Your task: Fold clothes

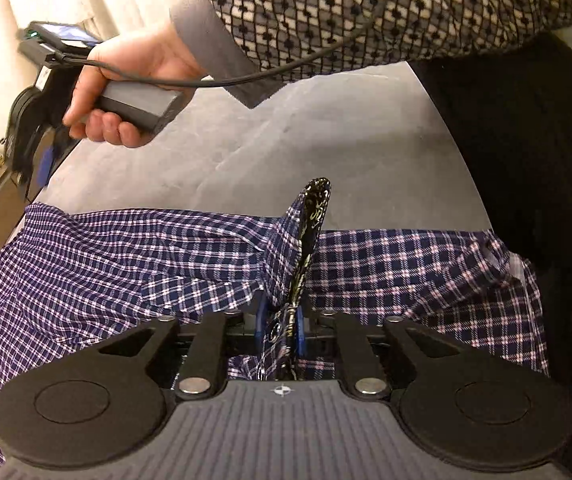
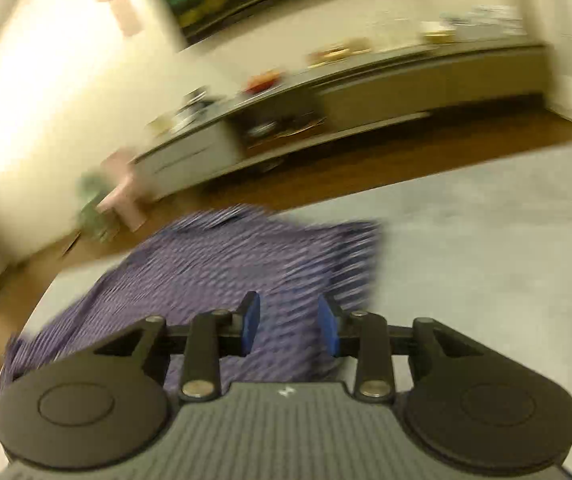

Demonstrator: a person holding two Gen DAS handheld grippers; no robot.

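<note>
A navy and white checked shirt (image 1: 126, 264) lies crumpled across the near part of a grey table top (image 1: 286, 140). My left gripper (image 1: 280, 330) is shut on a raised fold of it. A black patterned strip of the shirt (image 1: 313, 216) stands up from between the blue pads (image 1: 260, 326). In the right wrist view, which is motion-blurred, the same shirt (image 2: 226, 264) lies under and ahead of my right gripper (image 2: 289, 326). That gripper is open and its blue pads (image 2: 250, 326) stand apart with no cloth pinched between them.
A hand (image 1: 134, 80) in a patterned sleeve (image 1: 365, 12) holds the other gripper's grey handle at upper left, with a cable trailing. The person's dark torso (image 1: 525, 140) stands at the table's right edge. Beyond the table are a wood floor (image 2: 365, 168), a low sideboard (image 2: 425, 84) and a pink stool (image 2: 126, 196).
</note>
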